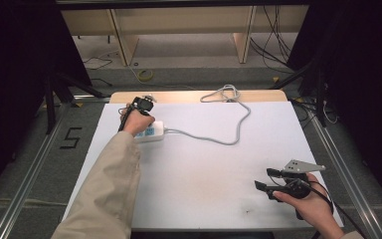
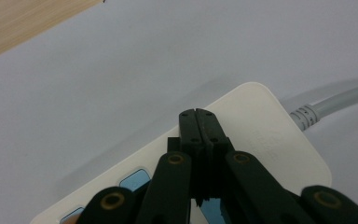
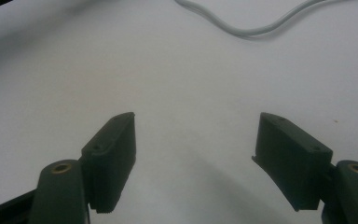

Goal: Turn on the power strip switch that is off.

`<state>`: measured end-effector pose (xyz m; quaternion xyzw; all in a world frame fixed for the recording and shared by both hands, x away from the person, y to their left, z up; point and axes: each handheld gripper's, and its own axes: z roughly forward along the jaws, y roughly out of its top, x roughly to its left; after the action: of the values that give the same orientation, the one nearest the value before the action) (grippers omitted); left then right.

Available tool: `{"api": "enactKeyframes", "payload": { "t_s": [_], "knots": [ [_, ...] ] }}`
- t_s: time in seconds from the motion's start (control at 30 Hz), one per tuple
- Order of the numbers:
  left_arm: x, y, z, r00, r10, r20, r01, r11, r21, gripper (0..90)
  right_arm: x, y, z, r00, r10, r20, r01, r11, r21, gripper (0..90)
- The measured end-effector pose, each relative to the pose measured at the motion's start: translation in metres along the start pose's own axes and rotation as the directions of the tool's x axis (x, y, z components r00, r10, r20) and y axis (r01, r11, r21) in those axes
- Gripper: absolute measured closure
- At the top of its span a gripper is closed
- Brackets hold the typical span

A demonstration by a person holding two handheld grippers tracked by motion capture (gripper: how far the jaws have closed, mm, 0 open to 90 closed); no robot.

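**Power strip pressed at the far left**

The white table (image 1: pixel 199 164) is crossed by a grey cable (image 1: pixel 229 134). The strip (image 2: pixel 261 135) is met by the left gripper (image 2: pixel 199 128), jaws pressed together — likely to push a switch. The right gripper (image 3: pixel 195 154) is held spread, idle.

In the left gripper view, the closed jaws cover the middle of the white power strip (image 2: pixel 265 140); its blue buttons (image 2: pixel 133 179) are cut off at the bottom edge.

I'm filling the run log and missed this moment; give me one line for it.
left gripper: fingers shut, over power strip | right gripper: open, nothing held, above table | strip cable: loose
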<state>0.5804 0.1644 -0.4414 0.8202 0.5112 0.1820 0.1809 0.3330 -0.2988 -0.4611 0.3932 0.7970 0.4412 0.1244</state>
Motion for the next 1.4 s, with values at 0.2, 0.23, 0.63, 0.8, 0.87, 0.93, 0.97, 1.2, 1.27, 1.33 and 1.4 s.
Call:
{"api": "enactKeyframes", "payload": {
  "t_s": [0.2, 0.23, 0.63, 0.8, 0.87, 0.93, 0.97, 1.2, 1.27, 1.33, 1.4],
  "knots": [
    [0.0008, 0.0024, 0.0004, 1.0000, 0.001, 0.006, -0.001, 0.9998, 0.019, 90.0, -0.0002, 0.0000, 0.0005, 1.0000, 0.001, -0.001, -0.001, 1.000, 0.004, 29.5],
    [0.0011, 0.0027, 0.0006, 1.0000, -0.003, 0.009, 0.002, 0.9998, 0.021, 90.0, -0.0001, 0.0000, 0.0006, 1.0000, 0.000, -0.001, 0.000, 1.000, 0.004, 29.5],
    [0.0025, 0.0045, 0.0014, 0.9998, 0.004, 0.020, -0.005, 0.9994, 0.035, 90.0, -0.0001, -0.0002, 0.0005, 1.0000, -0.004, -0.004, 0.004, 1.000, 0.008, 29.5],
    [0.0016, 0.0064, 0.0015, 0.9996, 0.022, 0.015, -0.023, 0.9985, 0.051, 90.0, -0.0001, -0.0006, 0.0002, 1.0000, -0.004, -0.004, 0.004, 1.000, 0.010, 29.4],
    [0.0017, 0.0057, 0.0026, 0.9997, 0.020, 0.017, -0.020, 0.9987, 0.048, 90.0, -0.0002, -0.0006, 0.0000, 1.0000, -0.007, -0.004, 0.007, 1.000, 0.009, 29.5],
    [0.0012, 0.0061, 0.0027, 0.9997, 0.021, 0.015, -0.022, 0.9986, 0.048, 90.0, -0.0004, -0.0007, 0.0000, 1.0000, -0.008, -0.004, 0.008, 1.000, 0.009, 29.5],
    [0.0007, 0.0064, 0.0028, 0.9997, 0.020, 0.014, -0.021, 0.9987, 0.048, 90.0, -0.0002, -0.0007, -0.0002, 1.0000, -0.006, -0.004, 0.006, 1.000, 0.011, 29.4],
    [0.0000, 0.0060, 0.0023, 0.9997, 0.023, 0.008, -0.024, 0.9985, 0.049, 90.0, 0.0007, -0.0003, -0.0012, 1.0000, -0.007, -0.002, 0.007, 1.000, 0.007, 29.5],
    [-0.0001, 0.0059, 0.0023, 0.9997, 0.022, 0.007, -0.023, 0.9986, 0.048, 90.0, 0.0007, -0.0005, -0.0014, 1.0000, -0.009, -0.002, 0.009, 1.000, 0.007, 29.5],
    [0.0014, 0.0055, 0.0021, 0.9998, 0.009, 0.015, -0.009, 0.9988, 0.047, 90.0, 0.0007, -0.0006, -0.0014, 1.0000, -0.009, -0.001, 0.009, 1.000, 0.008, 29.4],
    [0.0030, 0.0048, 0.0022, 0.9996, -0.009, 0.025, 0.008, 0.9992, 0.039, 90.0, 0.0008, -0.0005, -0.0013, 1.0000, -0.008, -0.002, 0.008, 1.000, 0.008, 29.5]
  ]
}}
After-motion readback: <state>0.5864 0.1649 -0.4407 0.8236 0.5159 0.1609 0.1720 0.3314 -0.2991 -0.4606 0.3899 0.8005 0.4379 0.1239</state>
